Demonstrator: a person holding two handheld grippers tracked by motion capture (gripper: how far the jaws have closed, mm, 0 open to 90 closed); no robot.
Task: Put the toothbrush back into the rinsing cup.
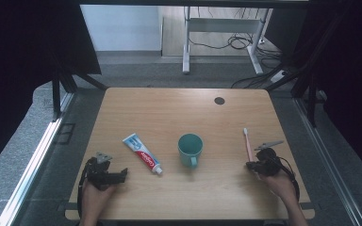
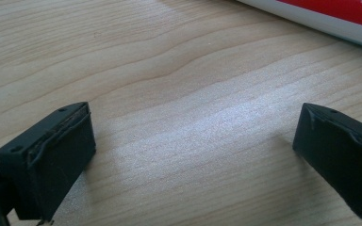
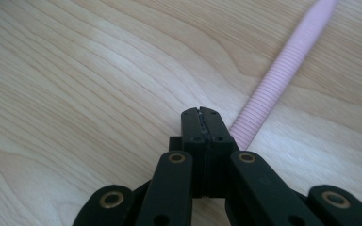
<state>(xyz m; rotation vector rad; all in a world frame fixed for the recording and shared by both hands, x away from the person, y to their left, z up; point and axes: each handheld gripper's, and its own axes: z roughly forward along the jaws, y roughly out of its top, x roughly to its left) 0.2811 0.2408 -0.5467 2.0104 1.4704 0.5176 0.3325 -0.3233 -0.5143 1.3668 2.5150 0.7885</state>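
Pale wood-grain tabletop (image 1: 184, 113) carries a red-and-white toothpaste tube (image 1: 143, 154), teal handled mug (image 1: 190, 149) and pink ribbed toothbrush (image 1: 248, 145), all apparently untouched; left gripper (image 1: 121, 174) rests jaws wide near the tube, right gripper (image 1: 250, 165) jaws closed, empty, beside the toothbrush handle.

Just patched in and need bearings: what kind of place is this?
Probably a lab recording station, not a bathroom: a light wooden table ringed by black curtains, with another desk's white metal legs and loose black floor cables behind.
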